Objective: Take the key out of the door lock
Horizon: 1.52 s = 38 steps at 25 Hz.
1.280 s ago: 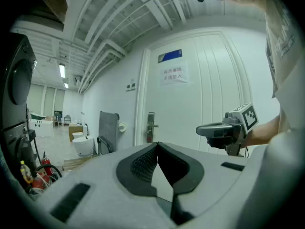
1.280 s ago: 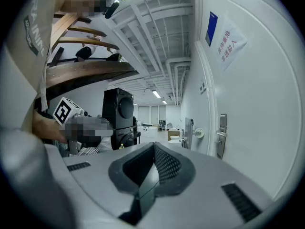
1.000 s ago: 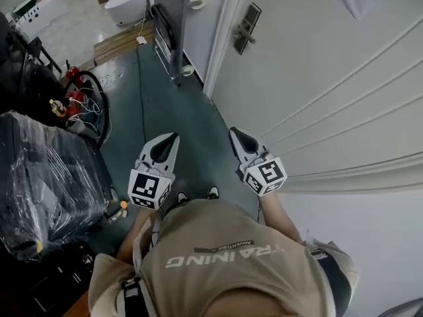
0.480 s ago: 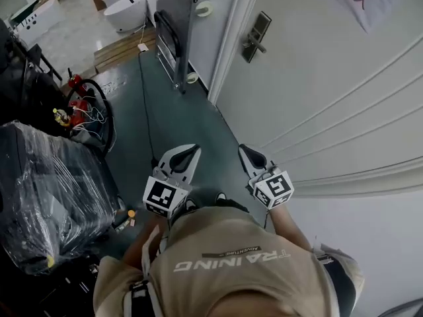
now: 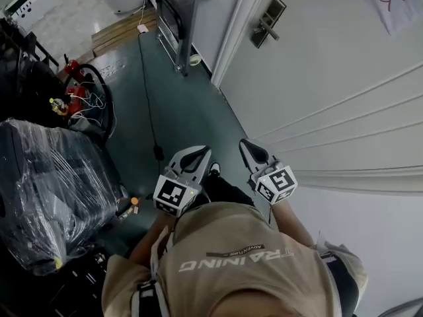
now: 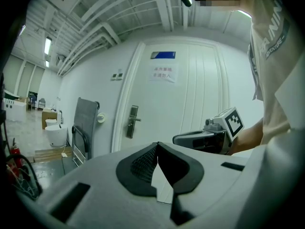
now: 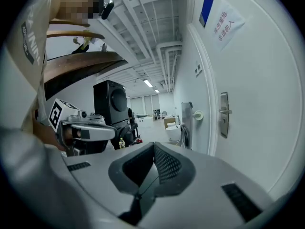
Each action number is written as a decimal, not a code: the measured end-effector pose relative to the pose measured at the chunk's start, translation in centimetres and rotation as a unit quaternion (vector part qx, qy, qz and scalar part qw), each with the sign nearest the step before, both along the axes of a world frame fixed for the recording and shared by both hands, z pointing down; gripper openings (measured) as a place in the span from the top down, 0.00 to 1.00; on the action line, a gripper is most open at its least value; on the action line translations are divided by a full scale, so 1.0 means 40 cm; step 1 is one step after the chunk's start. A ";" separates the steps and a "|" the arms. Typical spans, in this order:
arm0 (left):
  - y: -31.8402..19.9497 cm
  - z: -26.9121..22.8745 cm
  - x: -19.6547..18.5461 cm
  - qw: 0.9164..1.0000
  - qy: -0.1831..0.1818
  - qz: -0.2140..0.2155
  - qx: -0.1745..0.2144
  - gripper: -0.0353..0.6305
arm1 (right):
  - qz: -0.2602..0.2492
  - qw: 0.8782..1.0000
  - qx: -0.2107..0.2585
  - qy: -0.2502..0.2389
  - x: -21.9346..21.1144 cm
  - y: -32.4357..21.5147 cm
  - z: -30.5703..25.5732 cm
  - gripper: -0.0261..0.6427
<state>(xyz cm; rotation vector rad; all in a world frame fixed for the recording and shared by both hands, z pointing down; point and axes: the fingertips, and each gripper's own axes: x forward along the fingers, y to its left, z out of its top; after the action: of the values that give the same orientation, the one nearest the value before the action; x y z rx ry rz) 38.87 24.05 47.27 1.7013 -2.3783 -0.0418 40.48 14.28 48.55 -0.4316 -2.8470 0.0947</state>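
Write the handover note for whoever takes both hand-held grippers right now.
Left hand-held gripper: shut, empty, held low in front of the body.
Right hand-held gripper: shut, empty, beside it, on the door side.
Door lock: at the door's left edge, far ahead of both grippers; the key is too small to make out.
Done: nothing yet; neither gripper is at the lock.
Left: walk up to the lock, grip the key, pull it out.
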 end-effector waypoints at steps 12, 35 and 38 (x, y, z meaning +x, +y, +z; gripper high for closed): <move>-0.116 -0.102 -0.189 1.000 -0.008 -0.018 -0.007 0.93 | -0.034 0.999 -0.015 -0.019 -0.166 -0.107 0.033 0.94; -0.232 -0.117 -0.493 0.995 0.036 -0.064 0.064 0.93 | 0.030 0.982 -0.187 0.009 -0.370 -0.252 0.083 0.94; -0.151 -0.129 -0.540 0.997 -0.007 -0.054 0.050 0.93 | 0.038 0.986 -0.162 -0.014 -0.437 -0.204 0.027 0.94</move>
<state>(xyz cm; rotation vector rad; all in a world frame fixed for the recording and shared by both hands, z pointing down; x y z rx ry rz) 17.27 18.02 42.12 1.6179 -2.5151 -0.1692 22.98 6.11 49.62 -0.3879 -2.8800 0.5769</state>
